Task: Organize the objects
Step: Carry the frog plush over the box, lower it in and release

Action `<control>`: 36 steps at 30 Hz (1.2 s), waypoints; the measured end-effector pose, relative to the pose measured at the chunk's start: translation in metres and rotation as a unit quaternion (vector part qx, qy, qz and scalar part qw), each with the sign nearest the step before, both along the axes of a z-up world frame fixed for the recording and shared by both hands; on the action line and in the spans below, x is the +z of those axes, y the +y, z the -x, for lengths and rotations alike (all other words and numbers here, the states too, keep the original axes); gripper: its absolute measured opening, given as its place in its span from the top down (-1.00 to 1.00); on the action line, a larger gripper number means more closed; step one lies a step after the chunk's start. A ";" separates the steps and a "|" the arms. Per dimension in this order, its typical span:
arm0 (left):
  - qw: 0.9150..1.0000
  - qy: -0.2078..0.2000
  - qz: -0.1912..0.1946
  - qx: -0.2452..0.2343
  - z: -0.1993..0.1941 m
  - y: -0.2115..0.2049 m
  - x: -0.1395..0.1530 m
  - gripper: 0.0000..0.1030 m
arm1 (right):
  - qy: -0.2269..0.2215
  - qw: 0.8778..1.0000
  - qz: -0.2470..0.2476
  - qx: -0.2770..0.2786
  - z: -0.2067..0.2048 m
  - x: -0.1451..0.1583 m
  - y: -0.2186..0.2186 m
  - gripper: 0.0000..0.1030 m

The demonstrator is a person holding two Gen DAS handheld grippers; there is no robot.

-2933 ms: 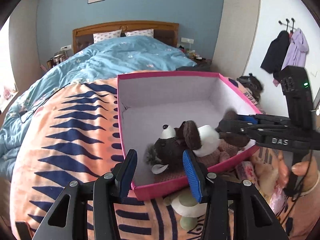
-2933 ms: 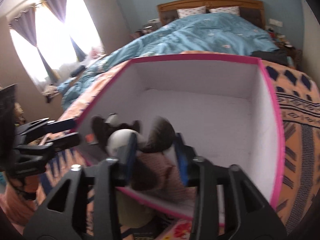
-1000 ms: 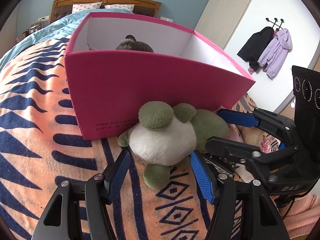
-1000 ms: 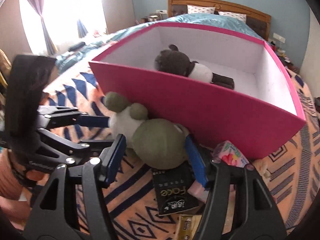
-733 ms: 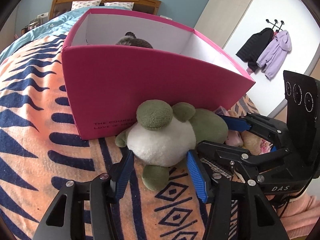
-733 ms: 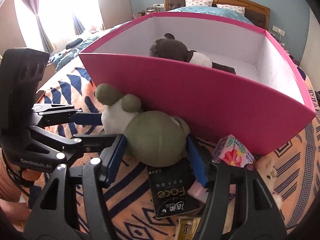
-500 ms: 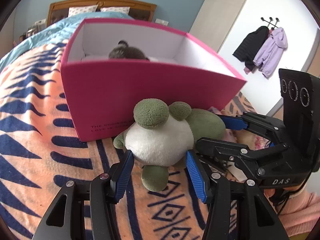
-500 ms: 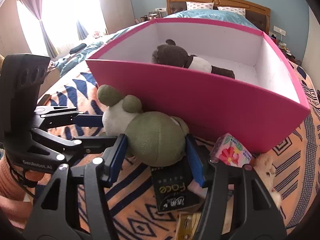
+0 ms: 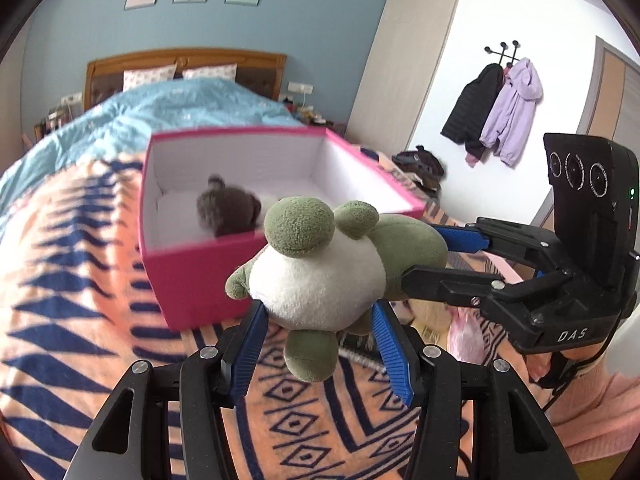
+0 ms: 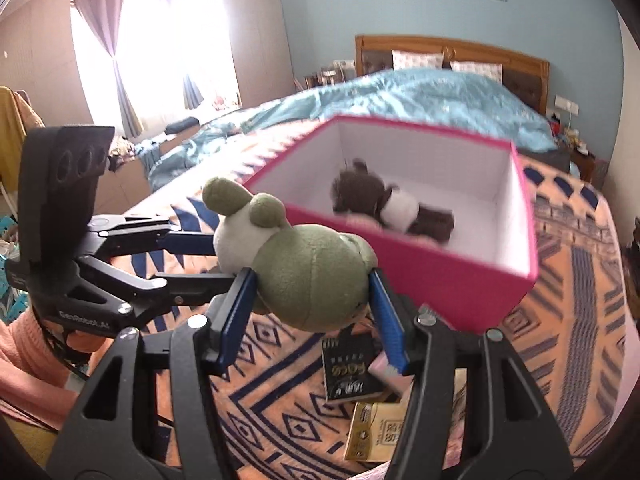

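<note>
One open-topped pink cardboard box [image 9: 192,276] with white inner walls sat on the orange blanket with navy zigzag patterns [image 9: 72,320], and inside it lay a single dark brown plush animal with a white middle [image 10: 384,204], stretched along the box floor near the front wall. Nothing else showed in the box.

In front of that box I held a green and white plush frog [image 9: 320,276] off the blanket with both tools. My left gripper [image 9: 320,344] had its blue pads pressed against the sides of the white belly, one green foot dangling between the fingers. My right gripper [image 10: 308,316] clamped the rounded green back of the same toy, its pads sunk a little into the fabric, with the jaws partly closed around it. In my left view the right tool reached in from the right side; in my right view the left tool came in from the left.

Under the lifted frog, on the blanket just beside the box's front wall, lay a black printed packet [image 10: 352,368], a small pink carton [image 10: 390,372] touching it, and a gold packet [image 10: 374,432] nearer to me. Behind the box spread a light blue quilt [image 10: 420,96] up to a wooden headboard [image 10: 452,50]. At the far right of my left view, a black coat and a lilac jacket [image 9: 512,108] hung on wall hooks.
</note>
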State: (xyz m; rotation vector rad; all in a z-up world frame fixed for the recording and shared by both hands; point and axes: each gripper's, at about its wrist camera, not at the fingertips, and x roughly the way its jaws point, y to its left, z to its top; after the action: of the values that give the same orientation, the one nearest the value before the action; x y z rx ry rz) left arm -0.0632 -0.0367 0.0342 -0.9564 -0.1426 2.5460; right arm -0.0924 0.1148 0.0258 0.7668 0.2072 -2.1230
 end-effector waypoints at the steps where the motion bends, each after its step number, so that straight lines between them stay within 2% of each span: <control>1: 1.000 0.008 0.004 0.001 0.001 0.000 0.006 -0.05 | 0.008 1.000 0.006 0.001 0.001 0.007 0.000 -0.14; 9: 0.999 0.026 0.010 0.024 0.034 -0.011 0.034 -0.05 | 0.031 0.999 0.040 0.006 0.031 0.039 -0.010 -0.13; 16: 0.998 0.014 0.019 0.055 0.085 -0.026 0.041 -0.05 | 0.010 0.998 0.058 0.005 0.089 0.047 -0.033 -0.11; 23: 0.997 -0.012 0.023 0.073 0.127 -0.037 0.033 -0.05 | -0.009 0.999 0.049 -0.002 0.137 0.044 -0.057 -0.11; 36: 0.990 -0.081 0.037 0.113 0.185 -0.050 0.003 -0.05 | -0.078 0.996 0.013 -0.031 0.202 0.013 -0.087 -0.12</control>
State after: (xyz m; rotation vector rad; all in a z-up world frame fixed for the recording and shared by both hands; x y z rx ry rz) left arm -0.2487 -0.0865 0.0371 -1.2399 -0.2173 2.6914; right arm -0.2945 0.0283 0.0392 0.9294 0.0738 -2.1088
